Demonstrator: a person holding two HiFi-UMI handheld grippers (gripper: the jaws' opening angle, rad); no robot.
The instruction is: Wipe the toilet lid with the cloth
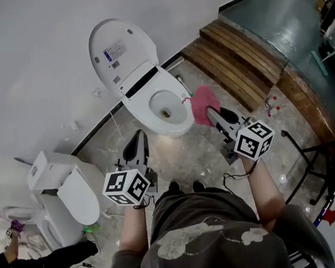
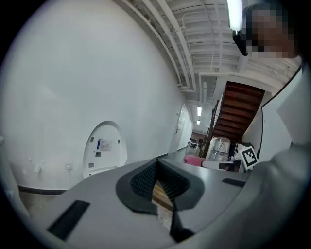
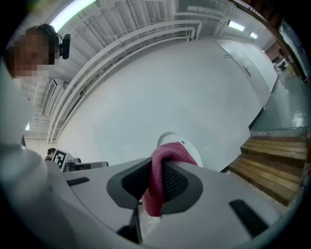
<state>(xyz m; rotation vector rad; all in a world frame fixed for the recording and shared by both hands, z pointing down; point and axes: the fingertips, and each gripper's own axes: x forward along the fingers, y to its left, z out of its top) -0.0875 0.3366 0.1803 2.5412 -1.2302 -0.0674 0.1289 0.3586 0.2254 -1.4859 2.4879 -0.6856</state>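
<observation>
A white toilet (image 1: 160,105) stands against the wall with its lid (image 1: 121,54) raised upright. The lid (image 2: 103,151) shows at the left of the left gripper view, and its top (image 3: 181,142) peeks from behind the cloth in the right gripper view. My right gripper (image 1: 211,112) is shut on a pink cloth (image 1: 200,105) just right of the bowl; the cloth (image 3: 158,182) hangs folded between its jaws. My left gripper (image 1: 140,137) is shut and empty, in front of the bowl, jaws (image 2: 160,187) together.
Wooden steps (image 1: 238,63) rise at the right behind the toilet. A second white toilet (image 1: 68,194) stands at the left with another person (image 1: 33,267) beside it. A dark metal stand (image 1: 316,164) is at the right. Two small bottles (image 1: 271,105) sit by the steps.
</observation>
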